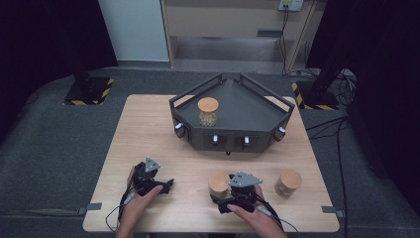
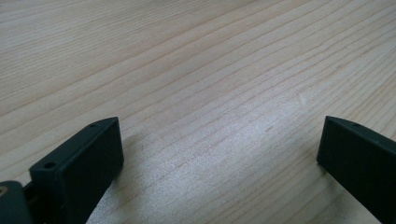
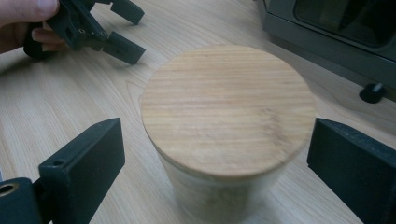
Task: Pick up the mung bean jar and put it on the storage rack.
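A glass jar with a round wooden lid [image 3: 229,107] stands on the wooden table [image 1: 148,134] near its front edge [image 1: 218,182]. My right gripper [image 3: 217,135] is open, with one black jaw on either side of this jar and a gap showing at the left jaw; in the high view the right gripper [image 1: 221,194] sits just right of the jar. My left gripper [image 2: 219,130] is open low over bare wood with nothing between its jaws. It rests at the front left [image 1: 167,185], and the right gripper view catches it farther off [image 3: 121,28].
A black angular tray with knobs [image 1: 247,106] stands at the table's far middle and holds a second lidded jar [image 1: 208,111]. A third lidded jar [image 1: 288,182] stands at the front right. Bare wood lies between the two grippers.
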